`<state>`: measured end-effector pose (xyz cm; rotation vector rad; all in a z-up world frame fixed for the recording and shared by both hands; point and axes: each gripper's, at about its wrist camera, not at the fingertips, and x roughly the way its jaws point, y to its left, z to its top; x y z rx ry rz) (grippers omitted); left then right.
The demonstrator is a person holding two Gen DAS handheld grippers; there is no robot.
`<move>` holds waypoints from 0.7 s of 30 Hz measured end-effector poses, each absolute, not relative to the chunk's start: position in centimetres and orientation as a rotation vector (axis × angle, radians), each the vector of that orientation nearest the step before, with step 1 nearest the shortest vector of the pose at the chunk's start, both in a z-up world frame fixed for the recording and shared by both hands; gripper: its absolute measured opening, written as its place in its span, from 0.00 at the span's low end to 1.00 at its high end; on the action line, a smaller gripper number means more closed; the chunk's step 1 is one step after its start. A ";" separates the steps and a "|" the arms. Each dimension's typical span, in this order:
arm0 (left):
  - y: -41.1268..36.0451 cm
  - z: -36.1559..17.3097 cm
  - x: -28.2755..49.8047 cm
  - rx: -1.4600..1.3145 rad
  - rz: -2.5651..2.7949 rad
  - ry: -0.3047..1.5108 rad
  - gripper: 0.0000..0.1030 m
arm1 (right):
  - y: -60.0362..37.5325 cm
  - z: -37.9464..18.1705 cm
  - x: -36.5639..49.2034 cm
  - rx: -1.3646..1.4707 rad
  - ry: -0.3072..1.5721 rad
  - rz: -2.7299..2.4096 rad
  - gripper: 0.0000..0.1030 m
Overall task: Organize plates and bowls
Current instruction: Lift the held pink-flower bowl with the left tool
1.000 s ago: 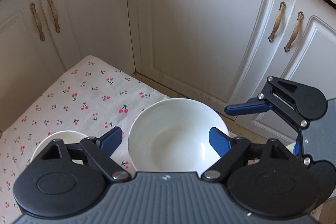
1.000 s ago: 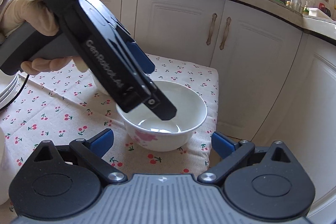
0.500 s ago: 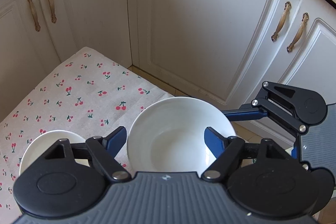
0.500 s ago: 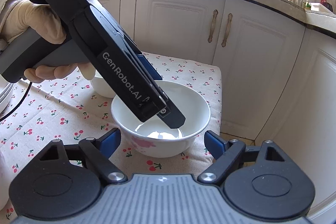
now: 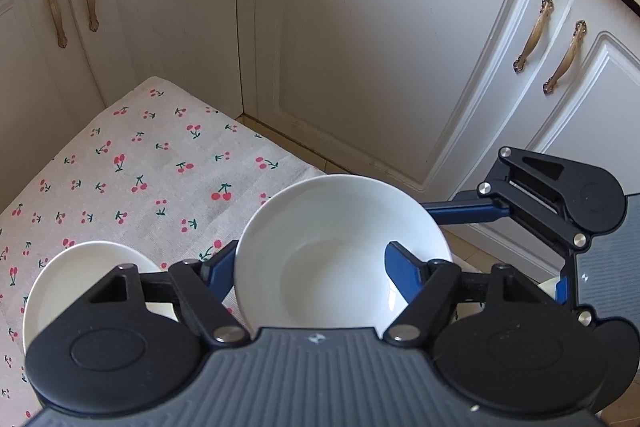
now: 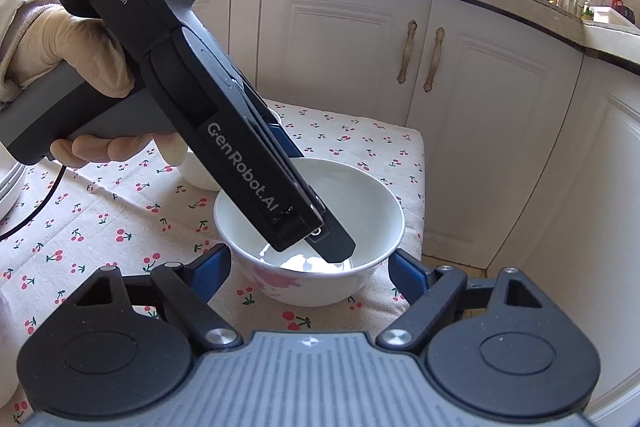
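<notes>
Grip check: right gripper (image 6: 310, 269) has jaws spread either side of the bowl (image 6: 372, 219), pads clear of it. The bowl sits at the right edge of the cloth (image 6: 120, 219), and left gripper (image 5: 310, 247) is closing across its far-left wall, one finger inside, one outside. Judgement: let that pinch seat fully, then lift straight up, clear of the small bowl (image 6: 200, 179) just beyond. Versus a second earlier, left jaws went from wide to nearly clamped, right jaws narrowed, bowl unmoved.
</notes>
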<state>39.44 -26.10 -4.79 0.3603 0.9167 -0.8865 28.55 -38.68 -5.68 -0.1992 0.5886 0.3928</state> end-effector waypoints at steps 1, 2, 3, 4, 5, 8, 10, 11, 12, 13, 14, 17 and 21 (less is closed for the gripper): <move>-26.1 -4.8 39.5 0.360 -0.888 0.918 0.73 | -38.7 -5.6 28.6 -0.194 0.590 0.395 0.87; -26.1 -4.8 39.5 0.359 -0.889 0.919 0.73 | -38.8 -5.6 28.6 -0.188 0.591 0.396 0.87; -26.1 -4.8 39.5 0.359 -0.889 0.919 0.73 | -38.9 -5.6 28.7 -0.184 0.593 0.395 0.87; -26.1 -4.8 39.5 0.359 -0.888 0.919 0.73 | -38.8 -5.5 28.7 -0.184 0.595 0.394 0.87; -26.1 -4.8 39.5 0.359 -0.889 0.920 0.73 | -38.7 -5.5 28.7 -0.185 0.595 0.393 0.87; -26.1 -4.7 39.5 0.356 -0.891 0.920 0.73 | -38.6 -5.5 28.7 -0.186 0.598 0.387 0.87; -26.1 -4.7 39.5 0.358 -0.890 0.920 0.73 | -38.5 -5.5 28.8 -0.186 0.602 0.384 0.86; -26.1 -4.7 39.5 0.358 -0.891 0.920 0.73 | -38.5 -5.5 28.8 -0.187 0.604 0.383 0.86; -26.1 -4.7 39.5 0.359 -0.891 0.919 0.73 | -38.4 -5.5 28.8 -0.188 0.606 0.382 0.86; -26.1 -4.7 39.5 0.360 -0.891 0.919 0.73 | -38.3 -5.5 28.8 -0.189 0.608 0.381 0.86; -26.1 -4.7 39.4 0.359 -0.890 0.919 0.73 | -38.3 -5.5 28.8 -0.190 0.609 0.381 0.86; -26.0 -4.6 39.3 0.359 -0.890 0.919 0.73 | -38.2 -5.4 28.7 -0.191 0.614 0.381 0.86; -25.8 -4.5 38.9 0.355 -0.892 0.922 0.73 | -38.0 -5.4 28.6 -0.188 0.622 0.383 0.86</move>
